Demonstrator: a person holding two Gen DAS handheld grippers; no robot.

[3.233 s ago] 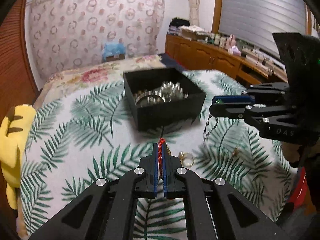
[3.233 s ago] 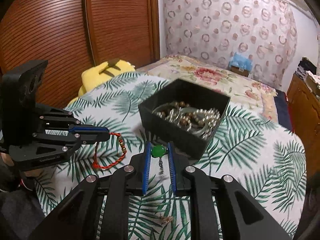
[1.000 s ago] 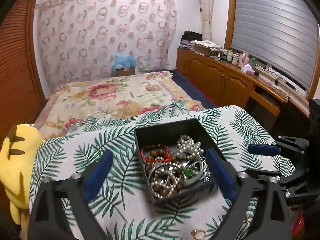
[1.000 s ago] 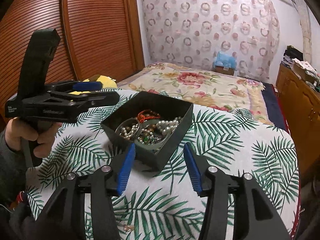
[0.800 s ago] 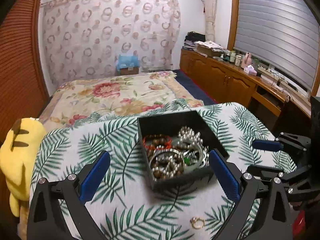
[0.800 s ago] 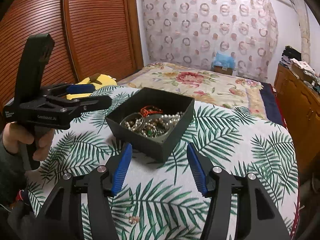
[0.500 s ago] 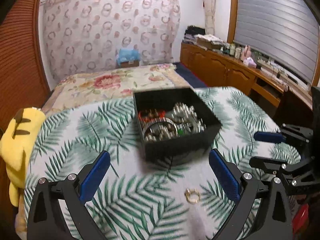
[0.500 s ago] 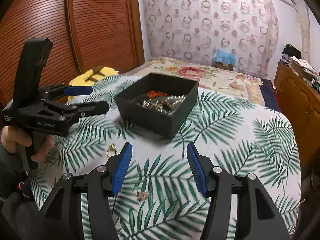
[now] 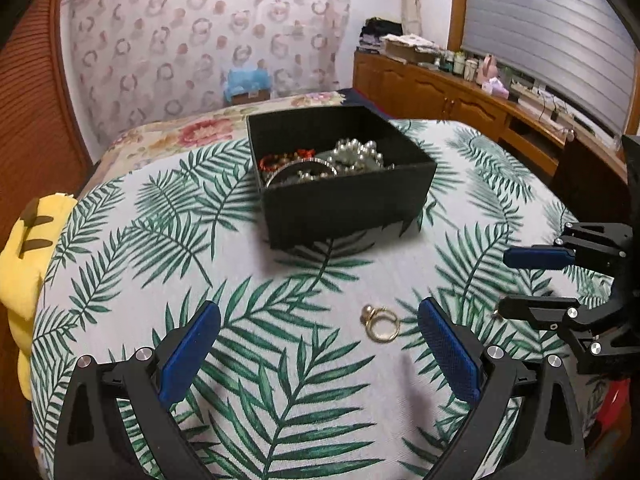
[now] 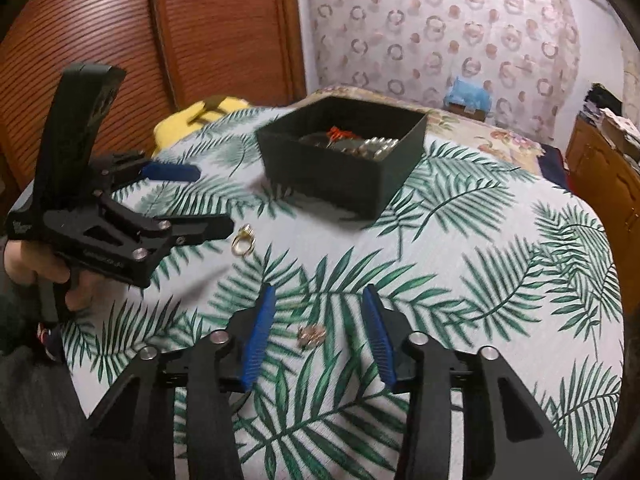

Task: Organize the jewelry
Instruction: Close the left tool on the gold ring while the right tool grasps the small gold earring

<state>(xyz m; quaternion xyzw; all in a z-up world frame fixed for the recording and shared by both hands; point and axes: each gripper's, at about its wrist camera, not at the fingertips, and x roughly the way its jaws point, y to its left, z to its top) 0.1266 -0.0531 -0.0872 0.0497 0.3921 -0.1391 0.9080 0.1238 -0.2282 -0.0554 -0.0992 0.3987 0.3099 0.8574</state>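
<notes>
Bedroom walls with ring-patterned wallpaper [image 9: 200, 40] and a ribbed wooden sliding door [image 10: 120, 40] surround a bed covered by a palm-leaf bedspread [image 9: 280, 380], and a wooden sideboard [image 9: 460, 92] runs under the shuttered window. A yellow plush toy [image 9: 24, 248] lies at the bed's edge, far out beyond the left gripper's left finger.

Ahead of both pairs of fingers stands a black jewelry box [image 9: 344, 200], open at the top and resting on the bedspread. Inside it lie a pearl bead string [image 9: 356, 152], a red beaded bracelet [image 9: 276, 160] and a metal bangle [image 9: 300, 168], heaped together.

Lower down, the left gripper [image 9: 320, 348] has its blue-padded fingers [image 9: 188, 352] spread wide, holding nothing. A gold ring [image 9: 382, 322] lies on the cloth between them, closer to the right finger and just ahead of its tip, touching neither.

Beside it, the right gripper [image 10: 318, 334] also has its fingers [image 10: 256, 336] apart and empty. A small gold earring [image 10: 310, 334], blurred, lies on the bedspread between those fingers, clear of both pads. From this camera the gold ring sits just off the tip of the left gripper's nearer finger.
</notes>
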